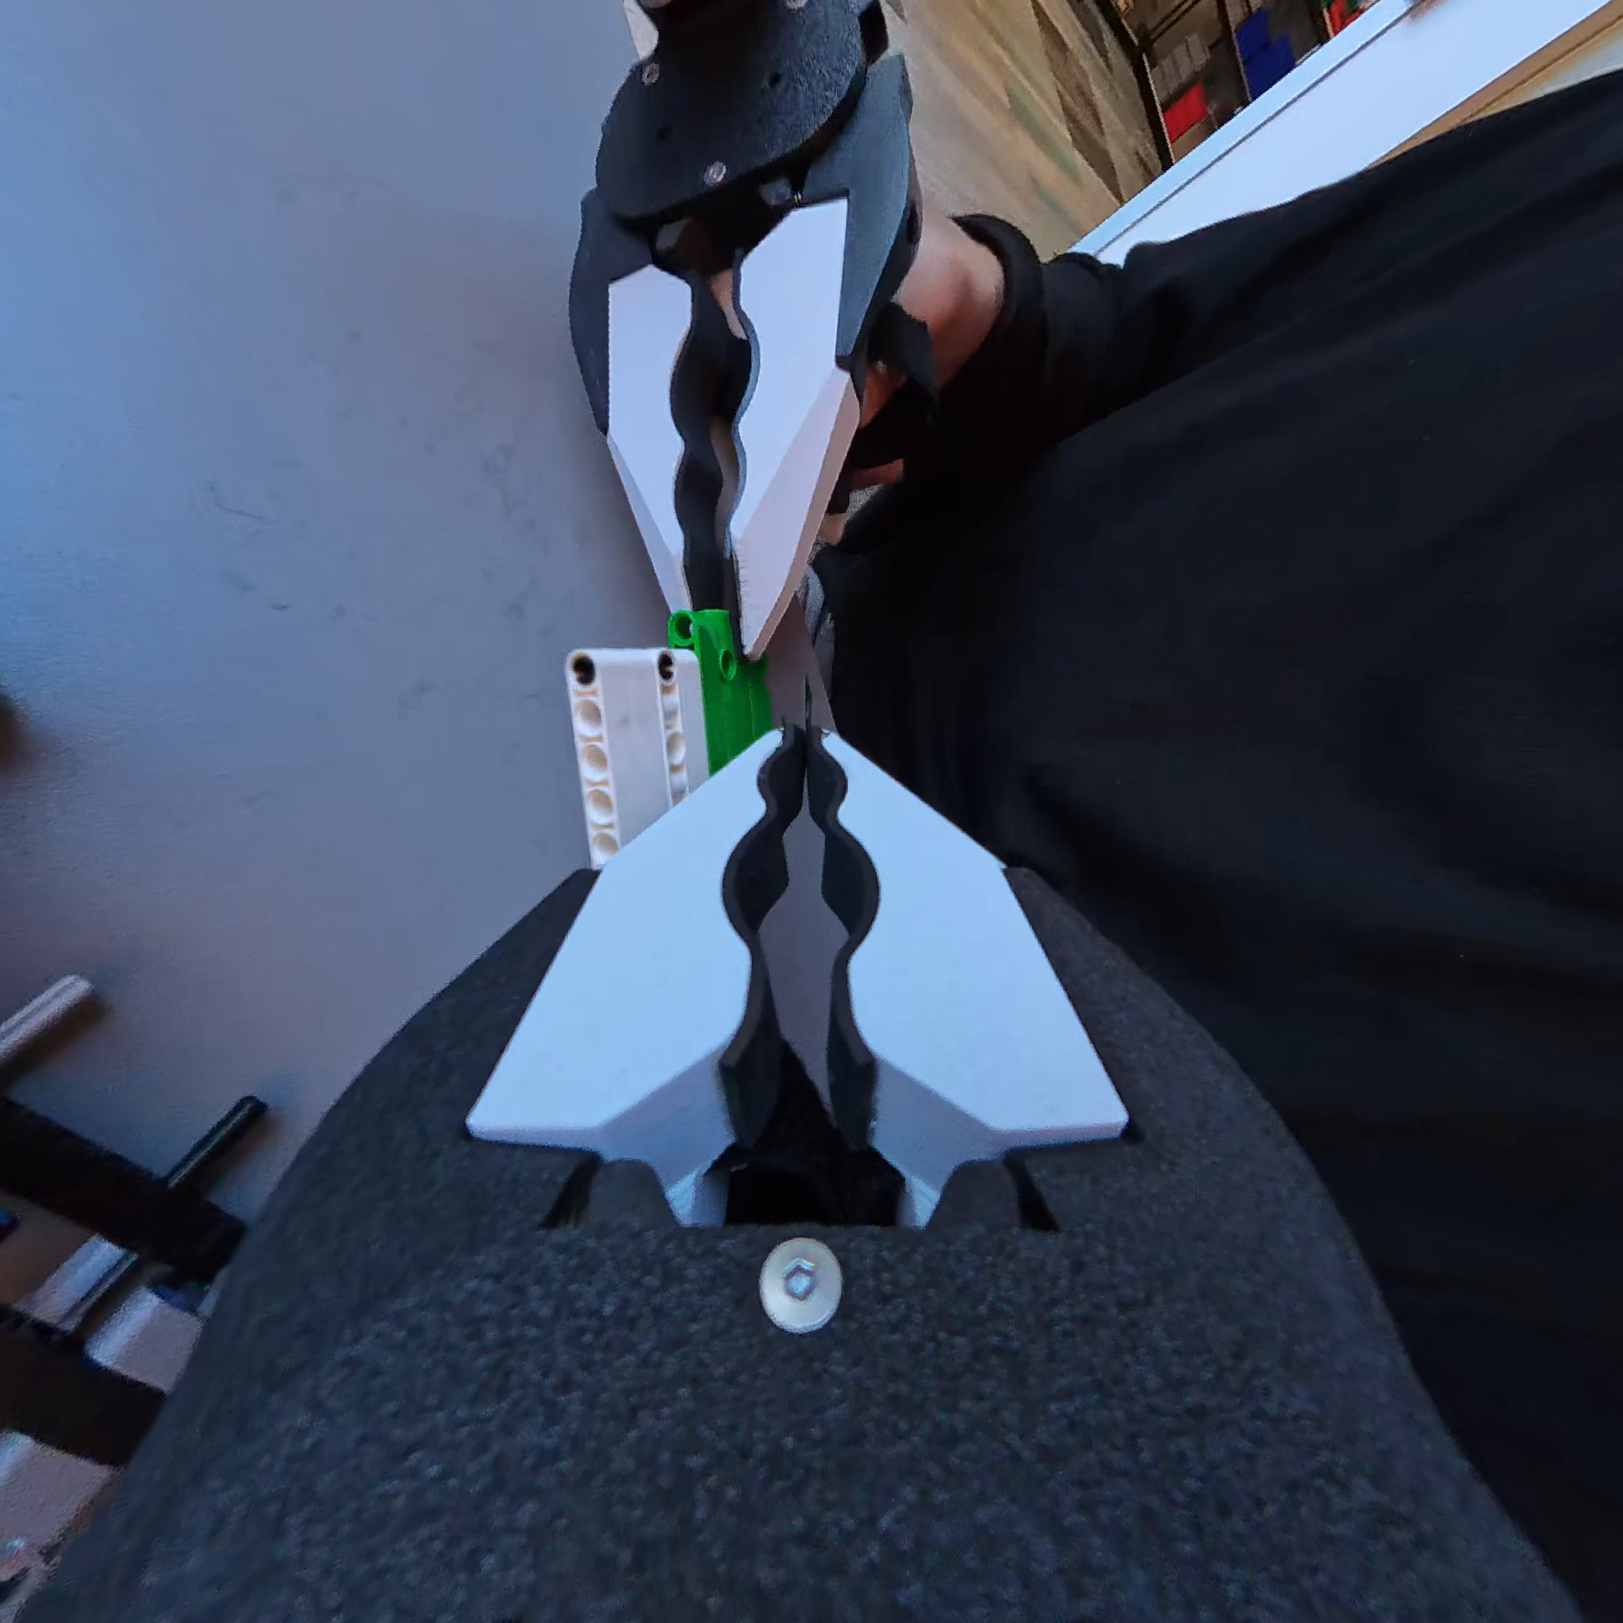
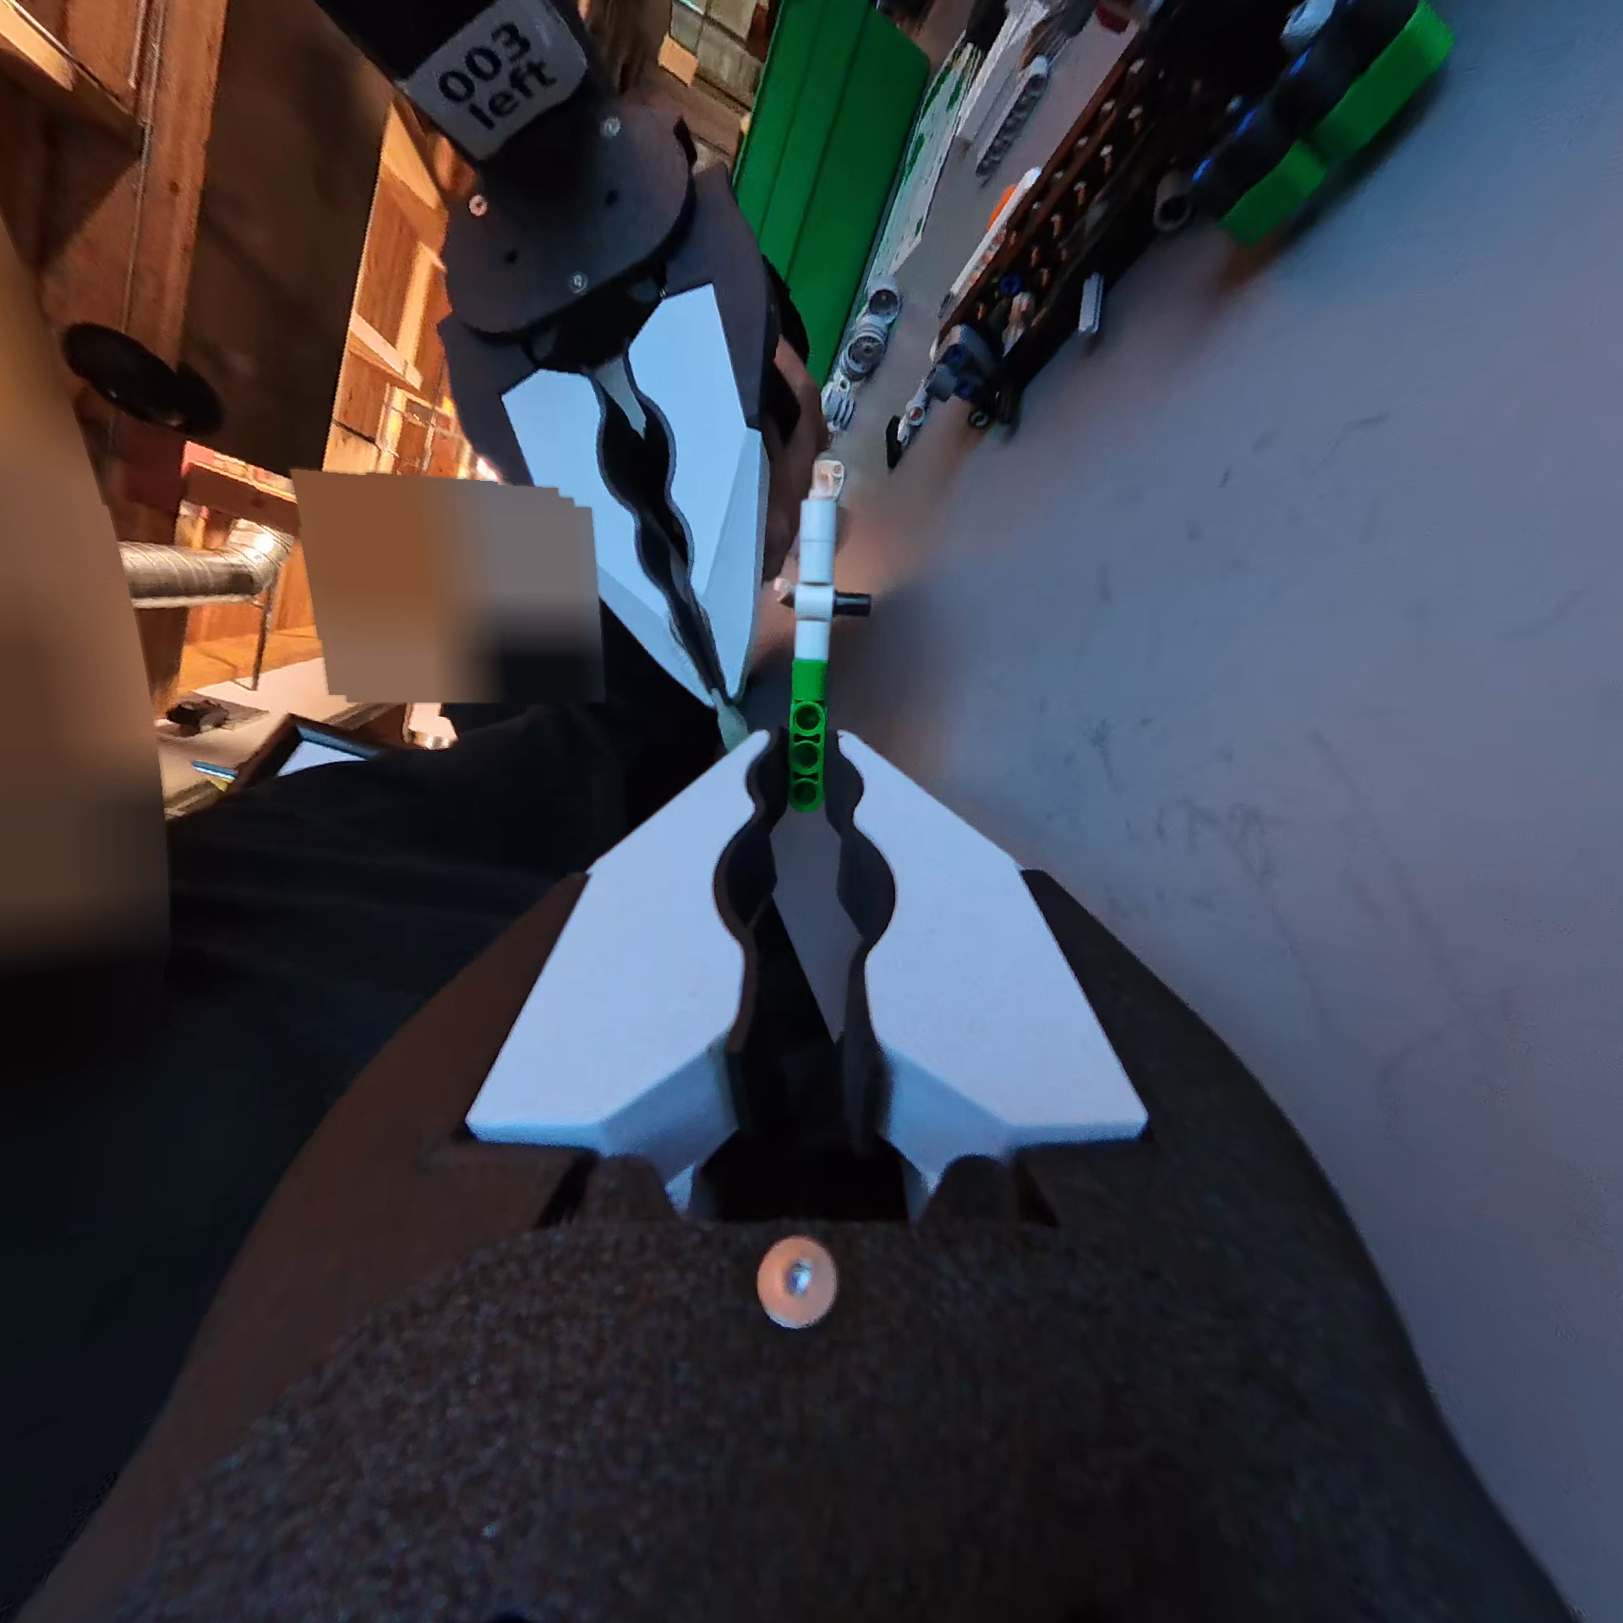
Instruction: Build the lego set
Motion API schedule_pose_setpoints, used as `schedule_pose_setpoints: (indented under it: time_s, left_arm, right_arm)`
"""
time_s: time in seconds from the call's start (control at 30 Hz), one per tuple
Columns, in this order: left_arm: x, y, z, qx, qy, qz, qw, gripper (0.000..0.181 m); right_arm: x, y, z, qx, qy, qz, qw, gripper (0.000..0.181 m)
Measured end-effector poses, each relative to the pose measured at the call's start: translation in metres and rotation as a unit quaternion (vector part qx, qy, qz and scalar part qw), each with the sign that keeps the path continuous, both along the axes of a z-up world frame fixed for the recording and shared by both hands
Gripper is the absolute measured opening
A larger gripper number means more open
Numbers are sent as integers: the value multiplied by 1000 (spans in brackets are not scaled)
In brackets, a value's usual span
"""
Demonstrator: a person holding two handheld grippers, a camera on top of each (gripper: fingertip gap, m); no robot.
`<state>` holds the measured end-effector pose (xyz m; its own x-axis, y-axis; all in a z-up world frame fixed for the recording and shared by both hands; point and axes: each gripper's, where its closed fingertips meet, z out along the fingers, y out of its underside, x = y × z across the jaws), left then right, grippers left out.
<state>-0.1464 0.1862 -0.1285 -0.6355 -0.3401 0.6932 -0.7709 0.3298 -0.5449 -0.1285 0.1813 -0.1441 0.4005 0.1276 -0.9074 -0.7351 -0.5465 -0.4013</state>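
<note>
Right tongs (image 2: 806,746) clamp the green beam (image 2: 806,746), its long axis running forward; left tongs (image 1: 795,733) pinch a small pale piece (image 2: 732,725) just beside it.

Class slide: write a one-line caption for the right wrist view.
Right tool pinches a green beam topped with white connectors, left tool alongside, above a grey table.

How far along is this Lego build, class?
Done: a green beam already carries white connectors. In hand: the right gripper pinches that beam, while the left gripper is shut beside a white panel. Left: loose parts on the table remain unassembled.
</note>
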Motion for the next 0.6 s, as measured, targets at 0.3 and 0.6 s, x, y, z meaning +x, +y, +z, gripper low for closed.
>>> schedule_pose_setpoints:
  time_s: [0.3, 0.6]
  left_arm:
    - [-13, 0, 7, 27, -29, 4, 999, 0]
    - [8, -14, 10, -4, -155, 48, 987, 0]
  right_arm:
    - [20, -7, 16, 24, -9, -39, 999, 7]
    - [115, -3, 59, 131, -202, -107, 965, 6]
